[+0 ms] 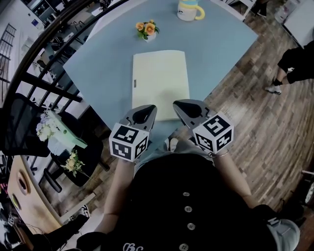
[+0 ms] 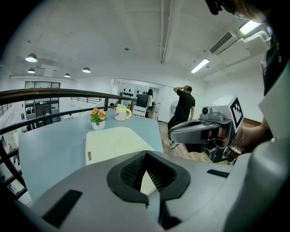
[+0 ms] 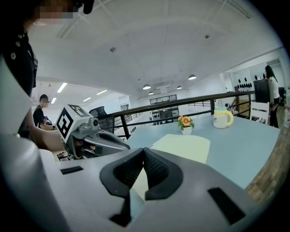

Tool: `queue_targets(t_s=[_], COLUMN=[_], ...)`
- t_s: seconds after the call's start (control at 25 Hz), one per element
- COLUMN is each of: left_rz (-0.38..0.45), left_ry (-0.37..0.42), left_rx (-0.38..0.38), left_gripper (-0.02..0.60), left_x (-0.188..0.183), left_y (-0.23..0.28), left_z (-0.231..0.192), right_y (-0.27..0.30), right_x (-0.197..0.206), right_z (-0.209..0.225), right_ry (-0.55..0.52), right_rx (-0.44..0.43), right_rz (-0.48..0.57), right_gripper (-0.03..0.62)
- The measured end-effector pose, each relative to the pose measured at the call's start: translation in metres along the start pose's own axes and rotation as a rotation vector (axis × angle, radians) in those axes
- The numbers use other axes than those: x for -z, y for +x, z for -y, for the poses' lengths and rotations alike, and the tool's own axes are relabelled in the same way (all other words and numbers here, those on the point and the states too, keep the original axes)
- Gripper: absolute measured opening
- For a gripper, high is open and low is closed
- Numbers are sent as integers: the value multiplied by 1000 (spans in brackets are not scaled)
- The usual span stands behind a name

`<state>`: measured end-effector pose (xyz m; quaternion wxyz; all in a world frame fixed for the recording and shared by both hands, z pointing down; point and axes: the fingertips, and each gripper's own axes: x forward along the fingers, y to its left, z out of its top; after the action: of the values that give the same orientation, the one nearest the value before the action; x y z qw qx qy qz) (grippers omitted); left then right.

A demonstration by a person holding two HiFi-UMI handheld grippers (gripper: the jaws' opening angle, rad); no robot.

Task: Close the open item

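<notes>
A pale yellow folder (image 1: 160, 81) lies flat on the light blue table (image 1: 103, 68), one plain cover facing up and a small label near its left edge. Both grippers hover side by side over the folder's near edge and touch nothing. My left gripper (image 1: 153, 107) is shut with nothing between its jaws. My right gripper (image 1: 174, 104) is shut and empty too. In the left gripper view the folder (image 2: 115, 140) lies beyond the closed jaw tips (image 2: 145, 155). The right gripper view shows the folder (image 3: 183, 147) ahead of its closed jaws (image 3: 144, 151).
A small pot of orange flowers (image 1: 147, 29) and a white mug with a yellow handle (image 1: 189, 10) stand at the table's far side. A dark railing (image 1: 44, 44) runs along the left. A person's legs (image 1: 292, 66) are on the wood floor at right.
</notes>
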<state>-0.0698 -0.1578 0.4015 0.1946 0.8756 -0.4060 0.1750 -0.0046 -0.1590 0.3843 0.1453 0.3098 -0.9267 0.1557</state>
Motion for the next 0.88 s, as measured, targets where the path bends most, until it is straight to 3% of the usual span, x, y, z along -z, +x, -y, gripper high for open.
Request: queue_targets(t_s=[0.88], left_rz=[8], left_ry=[-5], left_rx=[-2], left_gripper=[17], left_x=[-2], left_y=[2], left_z=[2], right_y=[-5], right_x=[-1], right_z=[8], right_ry=[13], right_rx=[37], right_rz=[20], right_gripper=[2])
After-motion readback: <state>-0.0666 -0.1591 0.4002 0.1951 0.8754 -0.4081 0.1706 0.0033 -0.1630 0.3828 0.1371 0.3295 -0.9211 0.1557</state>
